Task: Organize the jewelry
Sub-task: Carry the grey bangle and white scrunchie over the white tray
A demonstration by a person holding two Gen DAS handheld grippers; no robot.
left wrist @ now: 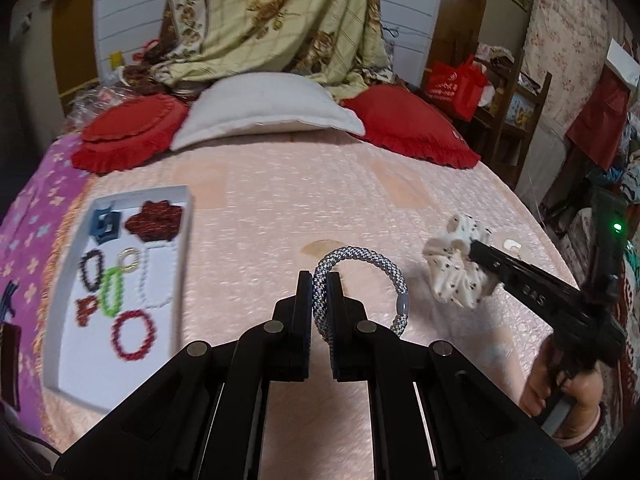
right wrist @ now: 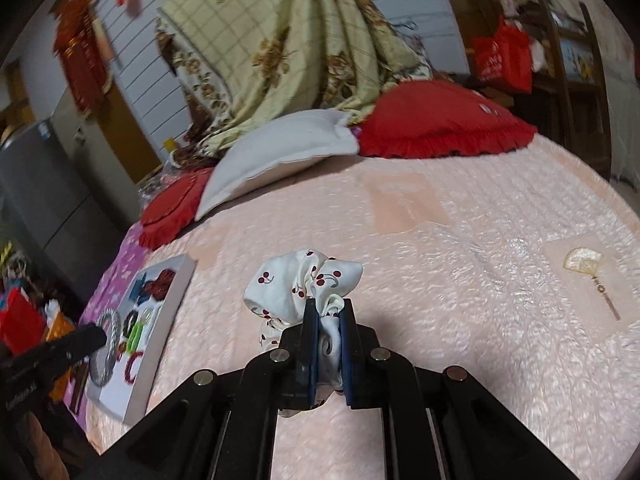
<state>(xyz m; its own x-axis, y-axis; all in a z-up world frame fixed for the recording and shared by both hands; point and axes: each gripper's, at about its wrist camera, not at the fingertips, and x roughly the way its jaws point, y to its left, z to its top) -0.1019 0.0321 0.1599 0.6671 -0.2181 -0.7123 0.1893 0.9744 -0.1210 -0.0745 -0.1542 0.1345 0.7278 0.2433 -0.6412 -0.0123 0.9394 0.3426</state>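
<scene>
The white tray (left wrist: 182,194) lies to the left of both grippers – nearer the left gripper (left wrist: 320,280), clenched on the braided bracelet (left wrist: 360,254), than the right gripper (right wrist: 328,308), clenched on the cherry-print scrunchie (right wrist: 296,280).

Bed (left wrist: 320,200), pink quilted cover. At its head: white pillow (left wrist: 264,108) between two red frilled cushions (left wrist: 132,136) (left wrist: 412,124). Behind: floral yellow blanket (left wrist: 280,16), draped. Red bag (left wrist: 456,80) on wooden shelf (left wrist: 520,108), right. Purple flowered sheet (left wrist: 36,216), left edge.
</scene>
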